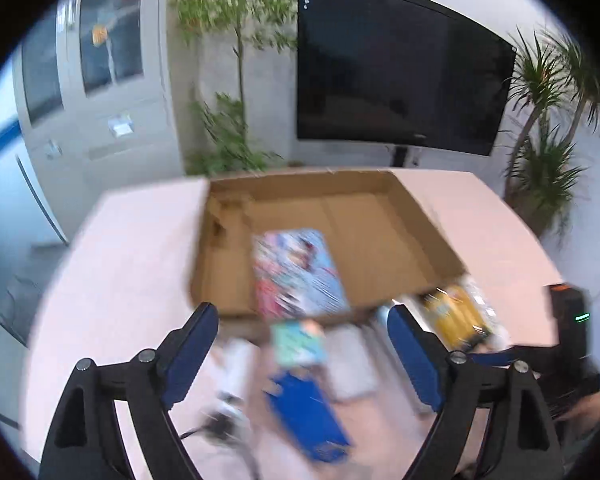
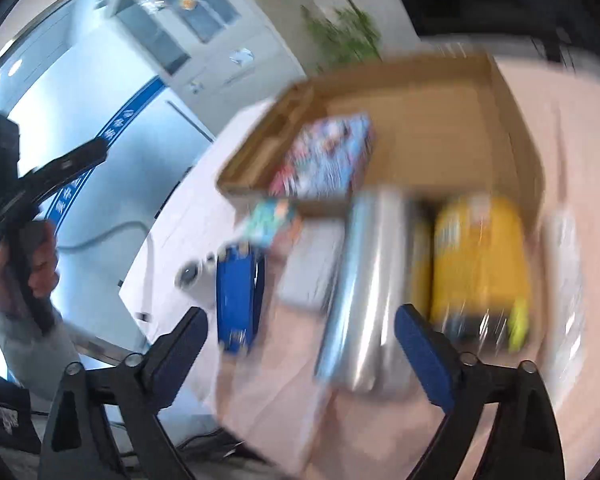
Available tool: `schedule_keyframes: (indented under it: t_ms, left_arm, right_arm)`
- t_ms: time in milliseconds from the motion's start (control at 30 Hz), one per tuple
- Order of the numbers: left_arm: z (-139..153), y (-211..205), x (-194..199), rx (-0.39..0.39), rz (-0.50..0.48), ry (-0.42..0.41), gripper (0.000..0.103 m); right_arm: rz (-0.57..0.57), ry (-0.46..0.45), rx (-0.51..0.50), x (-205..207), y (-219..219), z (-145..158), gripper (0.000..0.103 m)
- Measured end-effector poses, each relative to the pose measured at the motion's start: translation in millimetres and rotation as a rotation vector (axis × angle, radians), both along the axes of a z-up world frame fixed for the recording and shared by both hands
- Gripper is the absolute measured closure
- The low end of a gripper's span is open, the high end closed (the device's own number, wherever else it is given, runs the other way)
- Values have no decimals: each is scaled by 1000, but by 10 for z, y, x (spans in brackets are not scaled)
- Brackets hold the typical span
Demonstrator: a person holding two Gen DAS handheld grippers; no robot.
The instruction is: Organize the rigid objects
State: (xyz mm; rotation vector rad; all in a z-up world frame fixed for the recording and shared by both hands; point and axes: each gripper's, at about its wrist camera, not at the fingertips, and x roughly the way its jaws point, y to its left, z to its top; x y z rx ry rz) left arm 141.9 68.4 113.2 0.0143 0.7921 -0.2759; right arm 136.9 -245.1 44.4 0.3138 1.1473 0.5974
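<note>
both sets of jaws stand spread wide with nothing between the pads: the left gripper hangs above the near edge of the table, and the right gripper hangs over the row of loose items, empty too. both views are smeared by motion, so fine detail is lost.

the cardboard box lies open on the table with one colourful flat box already lying in it, toward its left side. the things not yet sorted lie in front of the box's near wall: a small teal box, a blue box, a silver cylinder and a yellow package.

the relation that matters, as i judge it: in the right wrist view the silver cylinder lies straight ahead of and just under the right jaws, with its long axis running roughly along the line the gripper points, so the pads would close across its width. the blue box lies likewise lengthwise ahead of the left jaws. each hand looks nearer to its own item; which one is meant next cannot be told.
</note>
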Motion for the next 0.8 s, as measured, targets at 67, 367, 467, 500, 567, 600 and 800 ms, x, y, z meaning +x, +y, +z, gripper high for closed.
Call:
schedule_keyframes:
  t_ms: [67, 367, 467, 500, 567, 600, 800]
  left_arm:
    - [-242, -121, -27, -70, -20, 65, 16]
    - [-1388, -373, -27, -394, -86, 428, 18]
    - [-1557, -486, -106, -436, -131, 501, 18]
    - [-1632, -521, -108, -444, -137, 528, 18]
    - [-1812, -588, -92, -434, -131, 579, 18]
    - [-1903, -603, -68, -457, -136, 606, 16]
    - [-1992, -608, -15, -502, -145, 615, 19]
  right_arm:
    - [-60, 3, -56, -30, 47, -137, 24]
    - [-16, 28, -116, -415, 154, -324, 38]
    - [35, 88, -88, -680, 96, -273, 37]
    - [60, 111, -67, -754, 102, -269, 37]
    - [88, 144, 13, -821, 49, -255, 37]
    - [78, 150, 29, -799, 10, -266, 38]
    - [77, 237, 70, -542, 124, -590, 18]
